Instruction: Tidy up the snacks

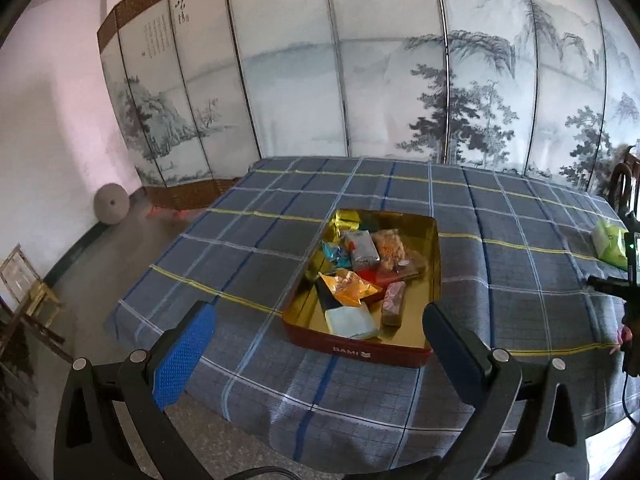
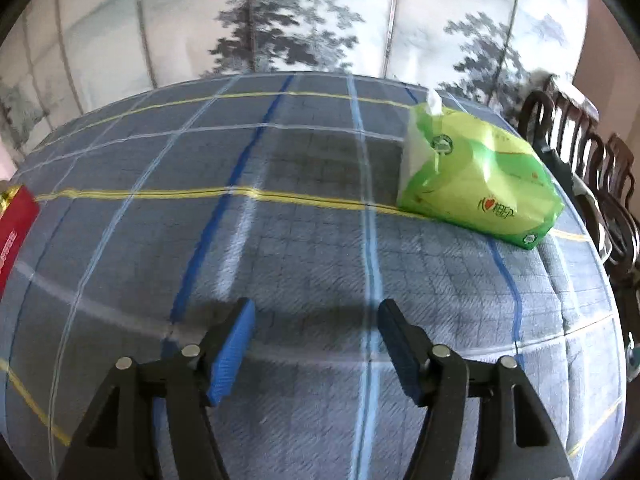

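A red tin with a gold inside [image 1: 434,248] sits on the checked tablecloth in the left wrist view and holds several wrapped snacks, among them an orange packet [image 1: 352,286], a grey-white packet [image 1: 362,250] and a pale green packet [image 1: 350,322]. My left gripper [image 1: 318,318] is open and empty, held in front of the tin's near wall. My right gripper [image 2: 316,308] is open and empty above bare cloth. The tin's red side [image 2: 16,232] shows at the left edge of the right wrist view.
A green pack of tissues [image 2: 484,180] lies on the table's right part; it also shows in the left wrist view [image 1: 610,242]. A painted folding screen [image 1: 360,60] stands behind the table. Dark wooden chairs [image 2: 600,184] stand at the right. The floor lies to the left of the table.
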`<state>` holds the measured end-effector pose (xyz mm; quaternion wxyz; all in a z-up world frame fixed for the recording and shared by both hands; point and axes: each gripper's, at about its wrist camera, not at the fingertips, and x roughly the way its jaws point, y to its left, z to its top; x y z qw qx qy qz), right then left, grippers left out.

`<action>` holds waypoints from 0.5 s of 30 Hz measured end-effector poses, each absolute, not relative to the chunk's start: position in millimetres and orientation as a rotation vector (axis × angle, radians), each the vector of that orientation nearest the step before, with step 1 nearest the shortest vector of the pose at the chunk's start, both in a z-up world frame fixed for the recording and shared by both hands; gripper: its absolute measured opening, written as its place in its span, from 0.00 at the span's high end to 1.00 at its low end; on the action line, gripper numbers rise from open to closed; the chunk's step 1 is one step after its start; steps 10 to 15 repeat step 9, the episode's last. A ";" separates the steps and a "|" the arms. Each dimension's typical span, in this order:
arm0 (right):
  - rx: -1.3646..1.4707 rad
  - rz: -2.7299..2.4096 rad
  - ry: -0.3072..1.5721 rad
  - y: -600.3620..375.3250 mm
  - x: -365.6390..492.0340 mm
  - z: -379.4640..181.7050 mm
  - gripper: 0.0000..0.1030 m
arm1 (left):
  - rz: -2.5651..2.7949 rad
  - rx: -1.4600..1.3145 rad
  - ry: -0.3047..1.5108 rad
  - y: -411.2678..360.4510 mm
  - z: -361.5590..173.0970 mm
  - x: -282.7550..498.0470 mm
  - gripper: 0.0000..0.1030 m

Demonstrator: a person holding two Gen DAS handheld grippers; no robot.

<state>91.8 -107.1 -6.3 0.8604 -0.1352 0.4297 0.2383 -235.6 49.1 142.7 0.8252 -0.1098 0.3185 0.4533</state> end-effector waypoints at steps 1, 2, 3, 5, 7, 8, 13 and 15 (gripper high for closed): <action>-0.277 0.498 0.904 -105.8 98.2 -6.7 0.31 | 0.965 -0.238 0.685 50.5 141.5 -234.5 0.00; -0.268 0.501 0.907 -104.4 103.8 -7.7 0.27 | 0.967 -0.236 0.692 51.1 140.3 -233.1 0.00; -0.266 0.501 0.908 -102.6 107.6 -8.3 0.23 | 0.971 -0.230 0.698 51.0 139.6 -231.6 0.00; -0.267 0.512 0.897 -98.5 113.6 -10.1 0.15 | 0.982 -0.216 0.713 50.8 138.3 -228.6 0.00; -0.270 0.529 0.893 -94.0 119.9 -12.4 0.09 | 0.980 -0.212 0.741 52.2 136.1 -225.2 0.00; -0.275 0.531 0.895 -91.9 122.3 -13.1 0.06 | 0.979 -0.214 0.755 53.5 134.3 -223.5 0.00; -0.276 0.532 0.897 -90.5 123.0 -13.5 0.05 | 0.978 -0.217 0.768 54.8 132.5 -222.3 0.00; -0.276 0.532 0.897 -90.5 123.0 -13.5 0.05 | 0.978 -0.217 0.768 54.8 132.5 -222.3 0.00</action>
